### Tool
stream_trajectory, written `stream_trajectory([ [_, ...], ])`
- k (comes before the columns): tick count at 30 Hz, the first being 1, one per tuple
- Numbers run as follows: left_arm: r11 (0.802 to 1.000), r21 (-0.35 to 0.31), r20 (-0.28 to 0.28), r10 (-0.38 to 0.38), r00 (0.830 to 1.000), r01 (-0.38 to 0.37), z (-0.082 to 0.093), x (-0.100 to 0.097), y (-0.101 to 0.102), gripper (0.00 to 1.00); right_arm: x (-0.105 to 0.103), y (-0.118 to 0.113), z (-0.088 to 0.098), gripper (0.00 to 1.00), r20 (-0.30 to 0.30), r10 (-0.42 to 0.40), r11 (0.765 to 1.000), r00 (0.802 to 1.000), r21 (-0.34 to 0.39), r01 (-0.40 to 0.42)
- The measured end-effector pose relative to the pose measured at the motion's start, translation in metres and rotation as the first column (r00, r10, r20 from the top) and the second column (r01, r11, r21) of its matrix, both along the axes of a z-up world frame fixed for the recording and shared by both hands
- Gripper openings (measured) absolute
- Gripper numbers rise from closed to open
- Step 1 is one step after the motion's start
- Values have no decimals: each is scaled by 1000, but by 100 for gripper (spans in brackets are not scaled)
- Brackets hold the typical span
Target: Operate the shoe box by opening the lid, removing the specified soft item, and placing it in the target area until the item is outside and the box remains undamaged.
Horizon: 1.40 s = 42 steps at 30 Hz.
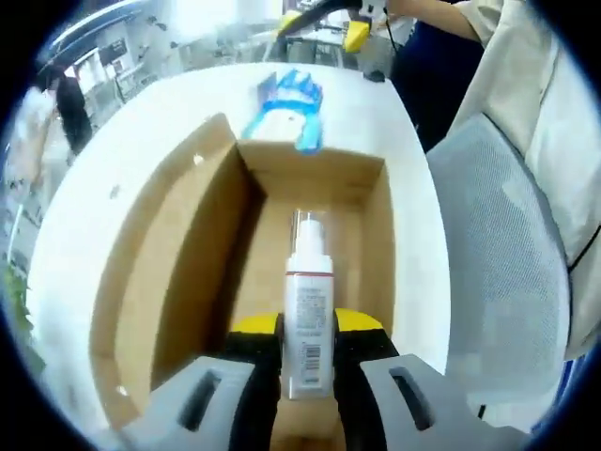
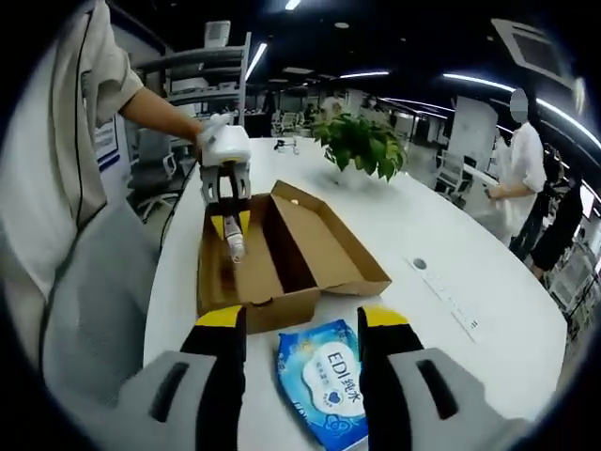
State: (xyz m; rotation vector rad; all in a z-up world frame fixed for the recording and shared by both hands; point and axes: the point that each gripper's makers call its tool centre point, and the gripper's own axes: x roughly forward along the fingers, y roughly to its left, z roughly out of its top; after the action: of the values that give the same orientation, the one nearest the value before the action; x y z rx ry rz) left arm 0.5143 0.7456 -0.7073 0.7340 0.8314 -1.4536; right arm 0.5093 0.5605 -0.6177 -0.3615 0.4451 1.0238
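Office space with ceiling strip lights surrounds a long white worktop, where one open cardboard shoe box sits near the edge closest to the person.

From the right gripper view, the right hand-held gripper has its two yellow-tipped jaws spread wide, holding nothing. One blue wet-wipe pack lies flat on the worktop between them, just beside the near end wall of the box, its long axis running along the jaws toward the box. Beyond it the box's lid flap lies folded out to one side. At the far end of the box, the left hand-held gripper reaches down inside, gripped from above by the person's hand. One potted green plant stands farther along the worktop, and two people stand well apart at its far side.

From the left gripper view, the left hand-held gripper has its jaws closed on one white spray bottle, over the box floor. The bottle's long axis runs straight ahead along the jaws, its clear cap pointing toward the far wall. Past that wall the wet-wipe pack lies on the worktop, with the right hand-held gripper above it. One grey mesh chair stands by the worktop edge.
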Motion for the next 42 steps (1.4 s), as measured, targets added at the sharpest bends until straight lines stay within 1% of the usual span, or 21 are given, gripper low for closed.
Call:
stream_trajectory([
  [6,998,-63,11,-5,1000,5,20,-8,-8,17,-12,27,4,41,10,61,998,998,14,-61],
  [13,994,-108,14,-29,999,31,37,-21,-18,17,-22,54,12,34,31,120,992,992,30,-121],
  [18,989,-138,20,-56,998,58,48,-30,-25,17,-30,75,16,30,40,165,985,985,38,-167],
  [22,984,-157,25,-78,997,81,55,-39,-30,17,-40,90,15,28,44,213,976,976,31,-215],
  [30,976,-194,20,-98,995,100,65,-50,-39,17,-48,107,13,21,42,261,965,964,19,-262],
  [35,967,-229,15,-108,994,108,72,-53,-46,17,-52,115,12,17,42,291,957,956,4,-291],
  [42,959,-256,13,-124,992,123,76,-56,-48,17,-54,118,12,17,50,316,949,947,-22,-315],
])
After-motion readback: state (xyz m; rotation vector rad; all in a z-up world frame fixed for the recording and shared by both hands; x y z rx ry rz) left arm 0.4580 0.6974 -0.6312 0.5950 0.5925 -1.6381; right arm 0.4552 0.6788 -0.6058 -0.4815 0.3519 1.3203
